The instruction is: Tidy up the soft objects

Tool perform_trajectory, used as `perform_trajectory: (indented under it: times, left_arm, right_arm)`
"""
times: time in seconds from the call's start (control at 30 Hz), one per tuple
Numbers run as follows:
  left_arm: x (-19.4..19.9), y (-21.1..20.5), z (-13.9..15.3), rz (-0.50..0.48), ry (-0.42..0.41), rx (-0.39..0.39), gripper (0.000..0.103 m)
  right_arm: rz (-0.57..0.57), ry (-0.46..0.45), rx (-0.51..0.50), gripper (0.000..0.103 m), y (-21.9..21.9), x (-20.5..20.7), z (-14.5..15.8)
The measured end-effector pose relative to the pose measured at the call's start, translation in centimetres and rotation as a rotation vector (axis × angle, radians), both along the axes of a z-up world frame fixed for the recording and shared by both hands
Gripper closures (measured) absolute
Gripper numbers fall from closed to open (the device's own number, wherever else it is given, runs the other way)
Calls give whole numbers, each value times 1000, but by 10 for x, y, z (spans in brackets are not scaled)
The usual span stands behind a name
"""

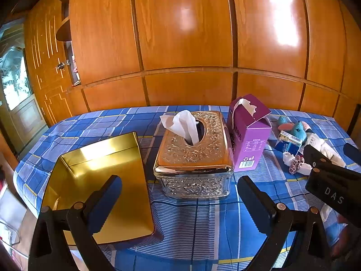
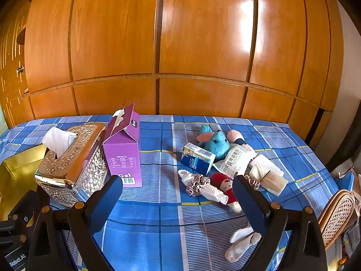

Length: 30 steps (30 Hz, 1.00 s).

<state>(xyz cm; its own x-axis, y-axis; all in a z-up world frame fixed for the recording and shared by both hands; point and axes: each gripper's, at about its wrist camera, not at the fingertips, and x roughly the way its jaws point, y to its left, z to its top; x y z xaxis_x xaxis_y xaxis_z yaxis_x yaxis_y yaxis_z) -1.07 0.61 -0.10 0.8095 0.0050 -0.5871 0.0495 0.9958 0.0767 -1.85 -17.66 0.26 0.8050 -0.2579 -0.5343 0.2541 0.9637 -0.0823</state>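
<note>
A pile of soft things lies on the right of the blue checked cloth: a blue plush elephant [image 2: 216, 144], a red doll [image 2: 225, 185], a pink scrunchie [image 2: 196, 186], a white sock [image 2: 213, 192], a folded cream cloth [image 2: 268, 176], a wipes packet [image 2: 234, 160] and a blue tissue pack [image 2: 197, 161]. A pair of white socks [image 2: 241, 244] lies nearer. My right gripper [image 2: 178, 203] hangs open and empty in front of the pile. My left gripper [image 1: 180, 203] is open and empty, between an open gold tin [image 1: 101, 180] and an ornate tissue box [image 1: 194, 155].
A purple carton [image 1: 250, 135] stands right of the tissue box. Wooden wardrobe doors [image 1: 185, 33] rise behind the table. A wicker chair back [image 2: 336, 214] stands at the table's right edge. The right gripper's black body [image 1: 334, 187] shows at the left wrist view's right.
</note>
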Motion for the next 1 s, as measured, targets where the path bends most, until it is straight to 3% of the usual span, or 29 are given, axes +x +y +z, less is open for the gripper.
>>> perform_trajectory:
  times: [0.47,0.67,1.0]
  left_arm:
    - [0,-24,5,-81,-9,28,0]
    - [9,-48,15,-288,27,-36,0]
    - [20,-143,6,-672,113,57,0]
  right_arm:
    - [-89,-20,22,4,-43,-2,6]
    - [-172,-21,86,4,-96,-11,14]
    - [-357,-35,204,4,-191,-51,26]
